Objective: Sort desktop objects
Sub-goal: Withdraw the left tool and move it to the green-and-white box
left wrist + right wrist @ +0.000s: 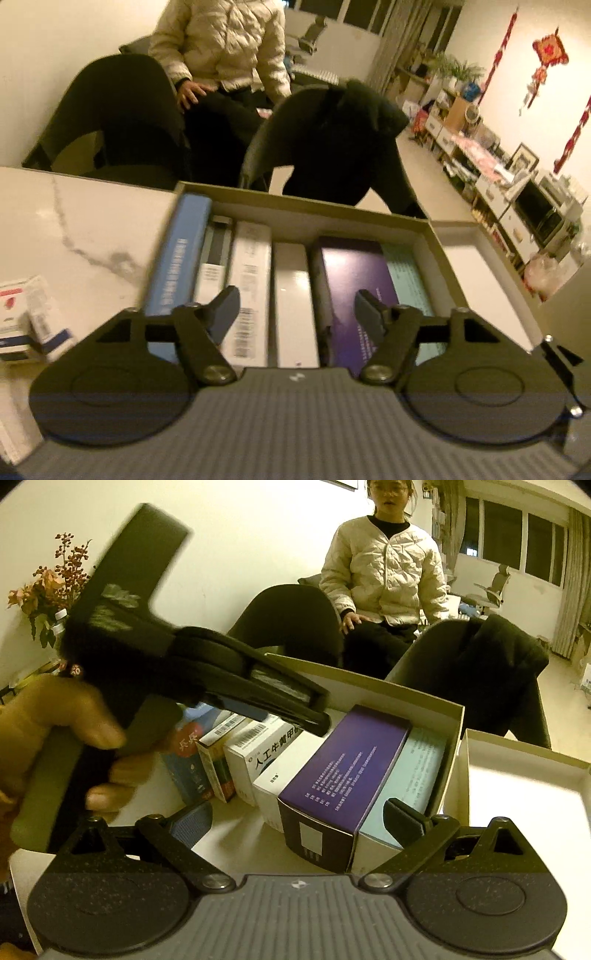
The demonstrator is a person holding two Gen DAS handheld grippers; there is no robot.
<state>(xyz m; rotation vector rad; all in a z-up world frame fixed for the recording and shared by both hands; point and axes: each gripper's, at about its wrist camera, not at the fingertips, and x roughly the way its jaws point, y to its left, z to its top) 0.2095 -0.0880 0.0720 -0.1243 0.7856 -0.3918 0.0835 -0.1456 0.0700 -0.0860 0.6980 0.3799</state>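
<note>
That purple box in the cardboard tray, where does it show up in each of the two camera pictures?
Left wrist view: the purple box lies right of centre, in the cardboard tray, second from the tray's right wall.
Right wrist view: the purple box sits at centre, its dark end facing the camera.
Shared landmark: the pale green box directly to its right in both.

Dim warm indoor light, motion blur, fisheye-warped edges.
</note>
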